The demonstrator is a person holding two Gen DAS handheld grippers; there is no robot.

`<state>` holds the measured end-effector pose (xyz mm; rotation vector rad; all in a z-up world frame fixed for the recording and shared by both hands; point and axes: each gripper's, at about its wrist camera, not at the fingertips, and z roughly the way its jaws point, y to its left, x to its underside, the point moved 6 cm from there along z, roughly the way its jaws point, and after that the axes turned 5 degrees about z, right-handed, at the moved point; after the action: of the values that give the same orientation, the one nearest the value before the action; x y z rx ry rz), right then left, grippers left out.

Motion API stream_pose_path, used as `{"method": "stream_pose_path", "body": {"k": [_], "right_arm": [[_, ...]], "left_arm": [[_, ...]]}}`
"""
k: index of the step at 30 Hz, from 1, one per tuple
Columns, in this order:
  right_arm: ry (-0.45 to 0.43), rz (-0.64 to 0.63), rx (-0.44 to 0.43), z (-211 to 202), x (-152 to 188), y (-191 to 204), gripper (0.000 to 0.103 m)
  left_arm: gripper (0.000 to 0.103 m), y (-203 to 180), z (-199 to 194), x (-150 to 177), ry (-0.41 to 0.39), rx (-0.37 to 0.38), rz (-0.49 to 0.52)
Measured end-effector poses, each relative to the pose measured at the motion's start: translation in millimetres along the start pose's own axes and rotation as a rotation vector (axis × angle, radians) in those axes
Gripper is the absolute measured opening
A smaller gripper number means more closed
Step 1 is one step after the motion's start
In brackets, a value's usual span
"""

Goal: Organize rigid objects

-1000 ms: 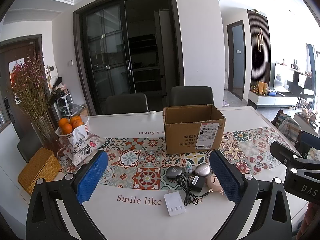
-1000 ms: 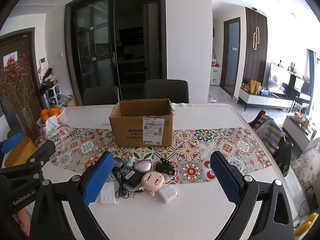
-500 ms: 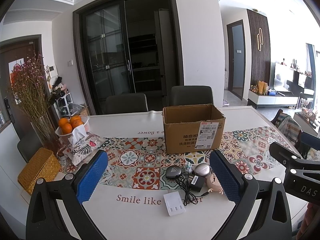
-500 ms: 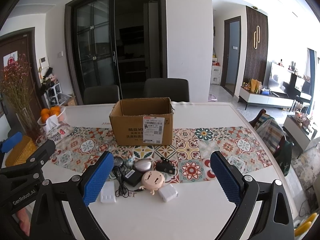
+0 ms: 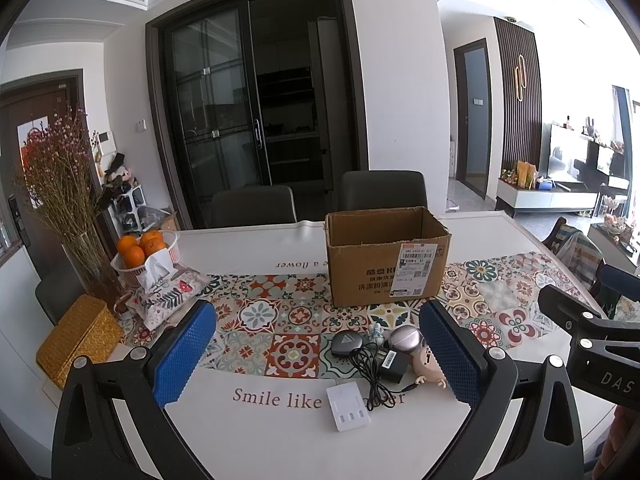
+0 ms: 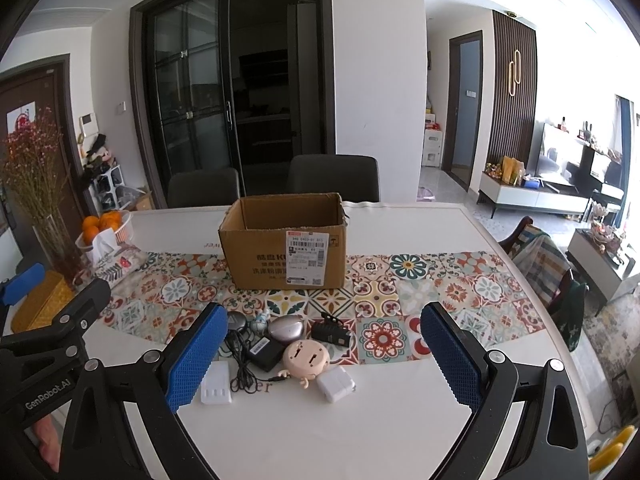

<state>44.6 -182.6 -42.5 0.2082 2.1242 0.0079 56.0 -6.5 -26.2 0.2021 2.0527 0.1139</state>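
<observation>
inside, the cardboard box (image 6: 284, 252) shows only bare walls.

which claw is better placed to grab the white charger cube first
Right. The white charger cube lies between the right claw fingers, near the table's front edge. In the left claw view it is hidden behind the right-hand finger. Both claws are open and empty.

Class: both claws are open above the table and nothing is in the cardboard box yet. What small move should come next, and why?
Probably lower the right claw onto the pink round toy. It lies loose at the near edge of the clutter, almost centred between the open fingers, and the cardboard box stands open just behind, so it looks like the easiest first pick.
</observation>
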Motion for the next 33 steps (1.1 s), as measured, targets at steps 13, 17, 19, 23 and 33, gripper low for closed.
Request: {"method": "stream_pose_path", "body": {"k": [13, 17, 19, 23, 33], "right_arm": [[0.06, -0.001, -0.018, 14, 11, -7, 0.097], [0.127, -0.006, -0.039, 30, 19, -8, 0.097], [0.174, -0.008, -0.052, 41, 25, -8, 0.097], [0.287, -0.018, -0.068, 69, 43, -10, 0.097], [0.462, -0.071, -0.078, 127, 80, -17, 0.097]], "left_arm": [[0.103, -8, 12, 10, 0.057, 0.014, 0.001], [0.103, -16, 27, 21, 0.124, 0.042, -0.002], [0.103, -21, 38, 28, 0.171, 0.058, 0.002], [0.103, -28, 57, 43, 0.241, 0.052, -0.001], [0.103, -42, 101, 87, 0.397, 0.018, 0.006]]}}
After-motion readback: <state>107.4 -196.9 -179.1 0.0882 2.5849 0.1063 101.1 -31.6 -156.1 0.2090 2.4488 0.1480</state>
